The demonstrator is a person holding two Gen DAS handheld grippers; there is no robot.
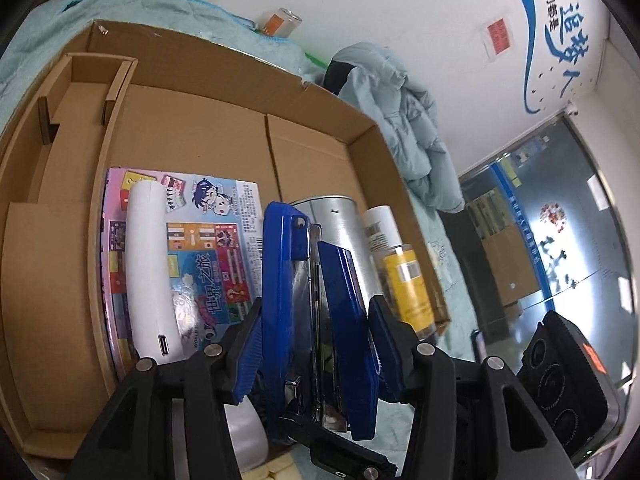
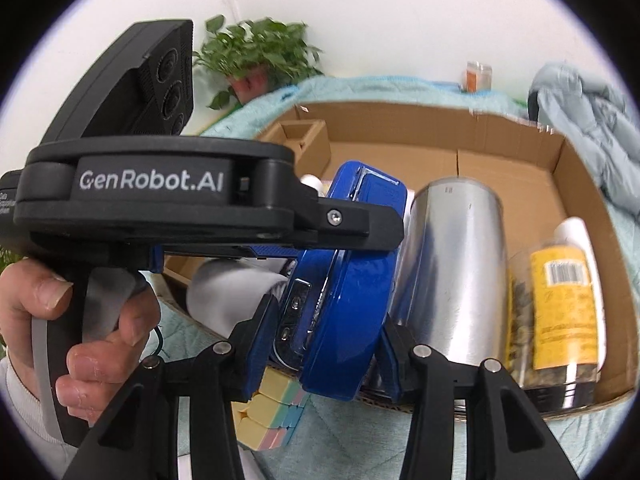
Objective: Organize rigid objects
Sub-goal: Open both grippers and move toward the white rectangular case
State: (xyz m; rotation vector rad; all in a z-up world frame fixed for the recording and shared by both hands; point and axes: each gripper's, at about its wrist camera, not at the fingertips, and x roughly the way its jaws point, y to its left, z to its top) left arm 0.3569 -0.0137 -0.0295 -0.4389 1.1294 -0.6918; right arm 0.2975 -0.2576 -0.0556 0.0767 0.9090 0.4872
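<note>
Left wrist view: the left gripper [image 1: 316, 344] has its jaws clenched on a blue stapler [image 1: 316, 280], blue pads pressing both flanks, the stapler held above the near edge of a cardboard box [image 1: 192, 80]. Just below the jaws lie a roll of clear tape [image 1: 244, 436] and a pastel cube puzzle [image 1: 280, 472]. Inside the box, left of the stapler, a white power bank [image 1: 150, 268] lies on a colourful board-game box [image 1: 208, 240]. Right of the stapler lie a silver metal can [image 1: 344, 228], a yellow-labelled jar [image 1: 408, 280] and a white bottle [image 1: 380, 228], side by side. Beyond the box, a light-blue padded jacket [image 1: 412, 128] sits on a pale-blue quilted cover [image 1: 48, 20].

In the right wrist view, the right gripper [image 2: 320, 340] also has its jaws closed on the stapler [image 2: 348, 300], gripping its rounded end over the box's front edge, with the cube puzzle [image 2: 272, 412] just beneath. The person's left hand [image 2: 80, 320] grips the handle of the left gripper, which crosses the frame. The silver can [image 2: 448, 264] and yellow jar [image 2: 560, 304] lie right of the stapler. Farthest off, a potted plant [image 2: 256, 56] stands by the wall.
</note>
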